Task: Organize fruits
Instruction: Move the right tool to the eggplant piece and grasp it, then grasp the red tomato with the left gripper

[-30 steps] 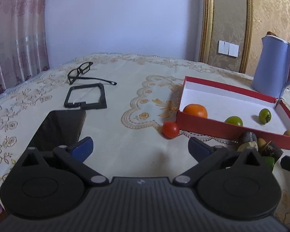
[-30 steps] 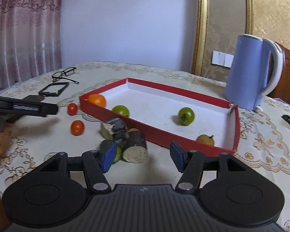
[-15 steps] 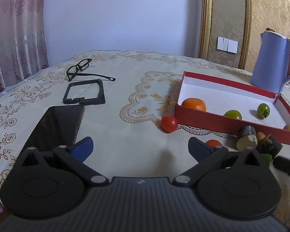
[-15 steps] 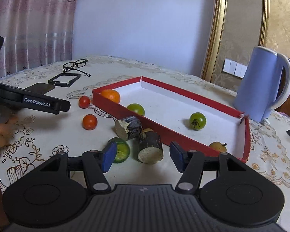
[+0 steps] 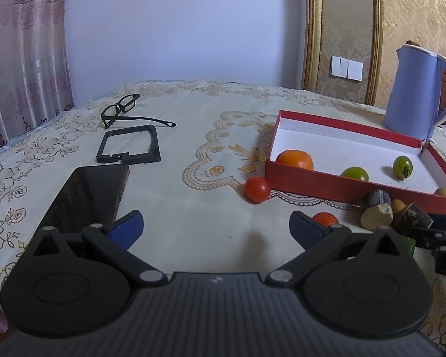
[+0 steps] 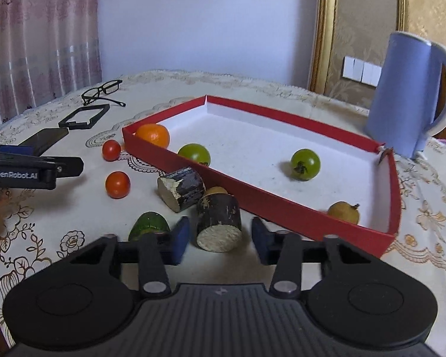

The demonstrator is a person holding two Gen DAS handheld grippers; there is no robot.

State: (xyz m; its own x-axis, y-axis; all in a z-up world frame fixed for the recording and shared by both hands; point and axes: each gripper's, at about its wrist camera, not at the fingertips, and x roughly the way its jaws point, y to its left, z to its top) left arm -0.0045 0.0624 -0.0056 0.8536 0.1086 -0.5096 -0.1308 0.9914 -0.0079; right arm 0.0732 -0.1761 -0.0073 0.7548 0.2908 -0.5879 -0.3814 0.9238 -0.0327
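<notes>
A red tray (image 6: 285, 206) with a white floor holds an orange (image 6: 152, 134), two green tomatoes (image 6: 194, 154) (image 6: 305, 164) and a small yellow fruit (image 6: 343, 212). Outside it on the cloth lie two red tomatoes (image 6: 111, 150) (image 6: 117, 184), a green fruit (image 6: 149, 225), two dark cut stem pieces (image 6: 181, 189) (image 6: 219, 221) and a small yellow fruit (image 6: 215, 191) between them. My right gripper (image 6: 219, 239) is open, its fingers either side of the nearer stem piece. My left gripper (image 5: 215, 227) is open and empty over bare cloth, the tomatoes (image 5: 256, 189) (image 5: 324, 218) ahead right.
A blue kettle (image 6: 408, 95) stands behind the tray's far right corner. Black glasses (image 5: 125, 110), a black frame (image 5: 129, 148) and a dark phone (image 5: 86, 195) lie on the left of the table. The table edge runs along the left.
Both grippers have drawn back and risen a little. The right gripper has shifted right so its fingers now straddle the nearer stem piece. No object has moved.
</notes>
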